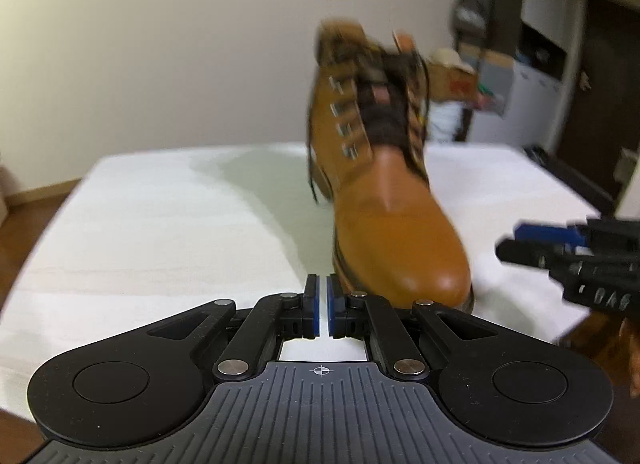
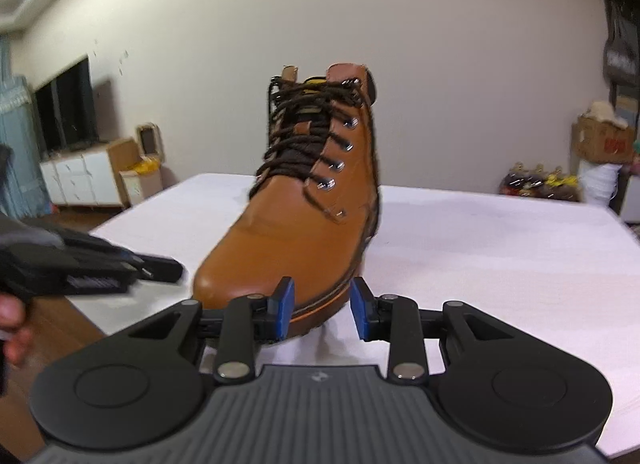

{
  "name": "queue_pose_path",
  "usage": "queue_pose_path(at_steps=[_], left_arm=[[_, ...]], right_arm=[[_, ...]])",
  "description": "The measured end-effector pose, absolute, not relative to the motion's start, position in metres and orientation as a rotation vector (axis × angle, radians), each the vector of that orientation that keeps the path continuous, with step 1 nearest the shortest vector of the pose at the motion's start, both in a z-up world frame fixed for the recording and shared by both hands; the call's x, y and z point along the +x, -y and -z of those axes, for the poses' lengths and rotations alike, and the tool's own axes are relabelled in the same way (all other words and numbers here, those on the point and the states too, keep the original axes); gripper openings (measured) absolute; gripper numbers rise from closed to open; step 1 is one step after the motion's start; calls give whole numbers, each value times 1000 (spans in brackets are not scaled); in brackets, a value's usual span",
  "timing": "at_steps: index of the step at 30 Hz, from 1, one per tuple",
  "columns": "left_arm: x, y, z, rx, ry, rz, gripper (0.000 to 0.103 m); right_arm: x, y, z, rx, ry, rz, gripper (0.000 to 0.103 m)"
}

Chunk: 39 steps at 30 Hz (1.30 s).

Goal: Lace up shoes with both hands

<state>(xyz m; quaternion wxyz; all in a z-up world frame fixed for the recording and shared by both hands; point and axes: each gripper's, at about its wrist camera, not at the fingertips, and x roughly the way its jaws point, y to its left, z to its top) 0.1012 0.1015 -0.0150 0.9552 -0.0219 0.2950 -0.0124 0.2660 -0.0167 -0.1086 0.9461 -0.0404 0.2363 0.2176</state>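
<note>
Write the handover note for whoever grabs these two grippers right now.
Left gripper: shut, holding nothing, low in front of the boot's toe, slightly to its side.
Right gripper: open, empty, its fingers level with the toe, not gripping anything.
Boot: tan leather, upright on the white table, toe toward both grippers.
Laces: dark brown, already crisscrossed up through the side hooks to near the top; a loose end hangs down one side of the boot.
Done: most of the threading. No bow visible.
Left: pick up the loose ends, finish the top, tie.
</note>
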Motion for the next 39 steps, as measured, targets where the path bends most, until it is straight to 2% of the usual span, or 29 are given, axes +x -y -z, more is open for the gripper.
queue_pose_path(at_steps=[4,7,11,20,39], left_arm=[[82,-96,8,-35,-517,-30,6],[59,-88,18,-32,-438,-41,14],[20,-70,21,-21,-397,-45,14],[-60,-49,-15,-110,-394,24,14],[-85,-23,-11,-65,-306,2,13]], right_arm=[[262,21,98,-103,-481,-410,34],[251,30,106,-79,-419,-401,34],[212,40,116,-67,-277,-400,34],[117,62,101,29,-222,-395,34],[60,75,97,28,-178,-392,34]])
